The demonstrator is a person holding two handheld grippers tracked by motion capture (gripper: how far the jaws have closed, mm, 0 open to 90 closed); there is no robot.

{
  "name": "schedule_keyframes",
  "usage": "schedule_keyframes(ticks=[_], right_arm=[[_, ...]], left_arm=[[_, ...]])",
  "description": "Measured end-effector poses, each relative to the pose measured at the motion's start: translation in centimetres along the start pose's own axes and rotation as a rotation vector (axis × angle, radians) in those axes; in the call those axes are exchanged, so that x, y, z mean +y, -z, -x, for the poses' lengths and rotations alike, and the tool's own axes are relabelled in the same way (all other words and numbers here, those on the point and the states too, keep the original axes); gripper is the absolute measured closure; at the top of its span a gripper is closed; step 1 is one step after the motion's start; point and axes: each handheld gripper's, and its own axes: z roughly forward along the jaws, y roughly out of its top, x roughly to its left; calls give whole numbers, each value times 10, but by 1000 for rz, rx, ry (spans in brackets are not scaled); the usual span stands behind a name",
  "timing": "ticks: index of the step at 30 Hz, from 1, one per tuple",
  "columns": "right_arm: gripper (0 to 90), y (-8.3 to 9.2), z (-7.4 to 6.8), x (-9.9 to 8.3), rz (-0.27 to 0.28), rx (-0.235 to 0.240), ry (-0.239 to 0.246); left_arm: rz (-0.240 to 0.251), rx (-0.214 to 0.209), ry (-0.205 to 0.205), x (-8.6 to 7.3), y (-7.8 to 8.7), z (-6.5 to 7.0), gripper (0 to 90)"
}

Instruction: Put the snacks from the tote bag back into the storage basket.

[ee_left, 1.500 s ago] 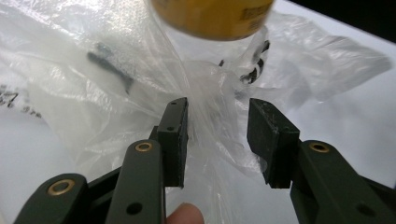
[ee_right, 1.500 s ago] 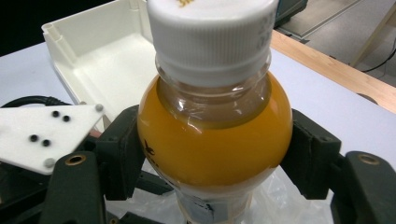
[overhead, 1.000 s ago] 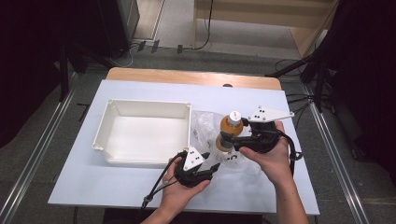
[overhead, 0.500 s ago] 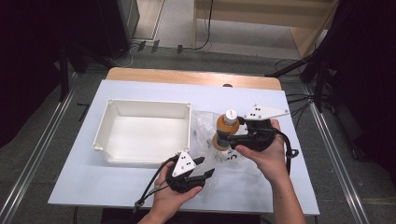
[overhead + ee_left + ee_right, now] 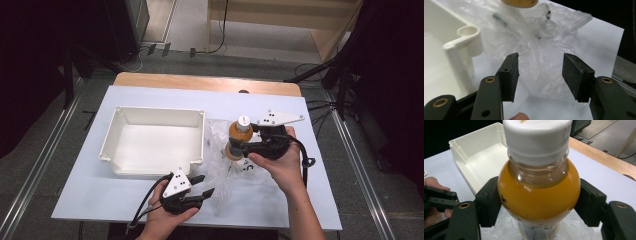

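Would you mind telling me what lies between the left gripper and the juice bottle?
A crumpled clear plastic bag lies on the table between the left gripper and the juice bottle, as the high view shows.

The scene is looked down on from above the person's side in the high view, with the whole table [image 5: 125, 200] taken in from well back. The left gripper view is set low and close over the table, facing the clear plastic bag [image 5: 541, 57] and a corner of the white tray [image 5: 461, 37]. The right gripper view is held very near the orange bottle [image 5: 539, 195]. Tray, bag and bottle are shared by all three views.
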Motion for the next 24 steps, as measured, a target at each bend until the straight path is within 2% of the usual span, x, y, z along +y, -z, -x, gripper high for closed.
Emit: schedule_keyframes(ticks=[3, 10, 17, 24], right_arm=[[311, -2, -2, 1, -8, -1, 7], [311, -4, -3, 2, -16, 1, 10], [311, -10, -3, 3, -26, 3, 6], [311, -15, -6, 11, -29, 5, 18]], left_arm=[[2, 9, 23, -4, 7, -9, 477], [21, 39, 43, -10, 25, -25, 475], [63, 70, 44, -10, 46, -40, 454], [73, 106, 58, -15, 63, -55, 440]])
